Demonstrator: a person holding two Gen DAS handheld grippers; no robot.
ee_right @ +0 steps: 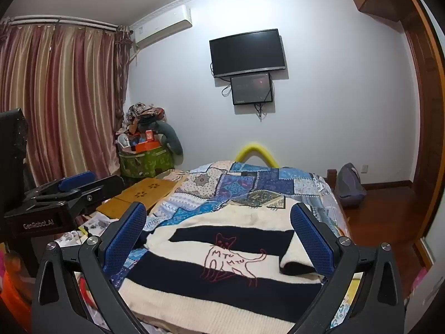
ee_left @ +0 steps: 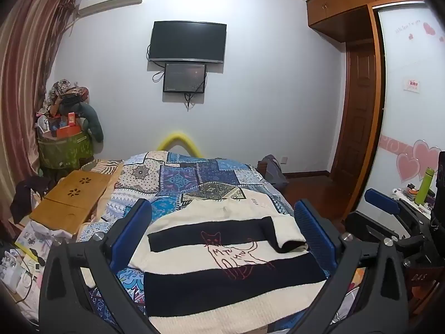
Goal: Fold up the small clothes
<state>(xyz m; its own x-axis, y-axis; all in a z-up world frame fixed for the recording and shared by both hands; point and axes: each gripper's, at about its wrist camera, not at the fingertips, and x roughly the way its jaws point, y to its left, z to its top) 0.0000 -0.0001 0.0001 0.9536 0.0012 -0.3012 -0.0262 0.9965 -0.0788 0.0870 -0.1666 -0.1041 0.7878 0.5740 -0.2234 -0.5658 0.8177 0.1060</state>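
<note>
Both grippers wide open, holding nothing: left gripper [ee_left: 222, 231], right gripper [ee_right: 219, 233] over sweater [ee_left: 222, 272] on bed [ee_left: 194, 178]. Folded sleeve [ee_left: 283, 231] (right edge) could flop open if knit snags.

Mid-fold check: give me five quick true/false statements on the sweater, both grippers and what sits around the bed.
1. The sweater lies on the patchwork quilt. True.
2. The left gripper is clamped on the sweater. False: its jaws are wide open, holding nothing.
3. One sleeve is folded across the sweater's front. True.
4. The right gripper is shut. False: it is open and empty.
5. The wooden lap tray sits on top of the sweater. False: it sits off to the sweater's left, at the quilt's edge.
</note>
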